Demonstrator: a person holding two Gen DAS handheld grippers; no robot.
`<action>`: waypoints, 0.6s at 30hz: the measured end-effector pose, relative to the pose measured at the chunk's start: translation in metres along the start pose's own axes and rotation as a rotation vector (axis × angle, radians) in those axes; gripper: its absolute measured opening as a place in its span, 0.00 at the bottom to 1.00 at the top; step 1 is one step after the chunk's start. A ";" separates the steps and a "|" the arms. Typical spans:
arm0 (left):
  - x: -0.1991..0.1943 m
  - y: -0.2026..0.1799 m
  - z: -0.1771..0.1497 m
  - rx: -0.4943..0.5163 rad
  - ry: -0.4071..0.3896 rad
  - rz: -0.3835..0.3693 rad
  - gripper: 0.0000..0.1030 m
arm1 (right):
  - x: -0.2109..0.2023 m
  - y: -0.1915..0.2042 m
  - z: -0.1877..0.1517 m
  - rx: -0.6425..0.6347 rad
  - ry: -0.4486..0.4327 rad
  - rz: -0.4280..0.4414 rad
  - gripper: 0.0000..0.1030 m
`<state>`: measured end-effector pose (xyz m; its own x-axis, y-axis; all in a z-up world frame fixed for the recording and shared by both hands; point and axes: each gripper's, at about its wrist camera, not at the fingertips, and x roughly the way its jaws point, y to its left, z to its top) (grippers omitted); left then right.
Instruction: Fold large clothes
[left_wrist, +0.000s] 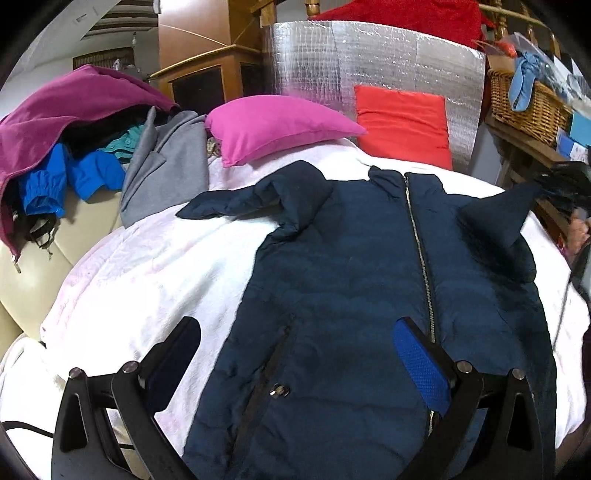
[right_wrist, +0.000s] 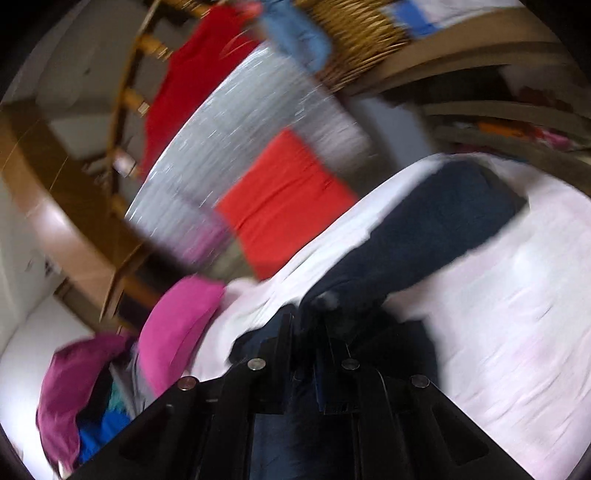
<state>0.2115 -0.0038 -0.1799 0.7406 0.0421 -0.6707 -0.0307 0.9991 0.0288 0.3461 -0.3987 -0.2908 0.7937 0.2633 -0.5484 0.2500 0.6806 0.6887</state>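
Black fingers of the left gripper (left_wrist: 295, 350) stand spread wide over the navy jacket (left_wrist: 369, 295), lying zipped and flat on the white blanket (left_wrist: 147, 266). Only the blurred right view shows the right gripper (right_wrist: 306, 325) clenched on a jacket sleeve (right_wrist: 424, 236). At 11 o'clock beyond lies a pink pillow (left_wrist: 273, 125).

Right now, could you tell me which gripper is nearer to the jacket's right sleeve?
Right. The right gripper has its jaws shut on that raised sleeve; the left gripper hovers open over the jacket's lower front.
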 end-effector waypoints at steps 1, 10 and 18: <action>-0.003 0.004 -0.001 -0.007 -0.003 -0.001 1.00 | 0.005 0.015 -0.013 -0.022 0.019 0.010 0.10; -0.021 0.038 -0.011 -0.055 -0.002 0.007 1.00 | 0.068 0.092 -0.116 -0.147 0.177 0.016 0.10; -0.025 0.049 -0.015 -0.078 0.001 0.011 1.00 | 0.092 0.099 -0.173 -0.189 0.378 0.017 0.76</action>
<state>0.1814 0.0439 -0.1724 0.7394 0.0531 -0.6711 -0.0913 0.9956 -0.0219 0.3478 -0.1883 -0.3551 0.5292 0.4837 -0.6971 0.1049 0.7780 0.6194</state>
